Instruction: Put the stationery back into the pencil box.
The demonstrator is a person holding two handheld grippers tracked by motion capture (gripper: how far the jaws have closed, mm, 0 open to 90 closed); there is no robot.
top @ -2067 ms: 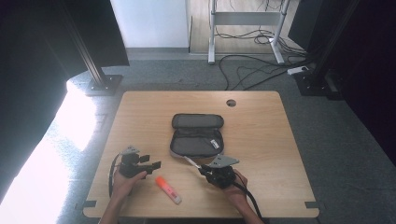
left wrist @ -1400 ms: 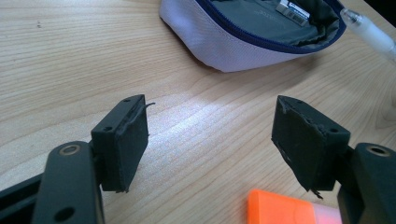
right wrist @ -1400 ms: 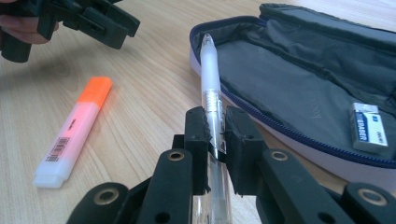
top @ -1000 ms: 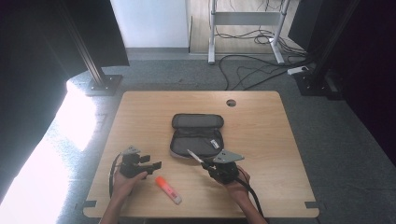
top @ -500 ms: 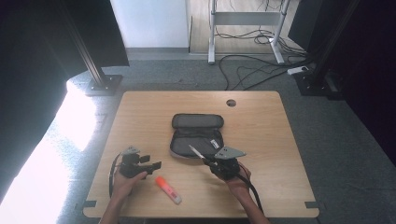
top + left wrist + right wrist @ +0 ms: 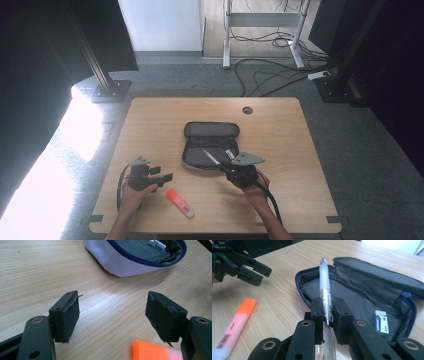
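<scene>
1. Translucent white plastic pen (image 6: 323, 287) sits clamped between the black pads of the right tongs (image 6: 327, 312), its tip slanting out over the open grey fabric pencil case (image 6: 210, 145).
2. Right hand (image 6: 254, 186) holds those tongs just at the case's near edge, angled toward the table's left.
3. Left tongs (image 6: 113, 315) rest low on the wooden tabletop (image 6: 280, 130), spread wide with nothing between them.
4. Orange highlighter (image 6: 180, 203) lies just beside them; bare wood lies all around toward the edges.
</scene>
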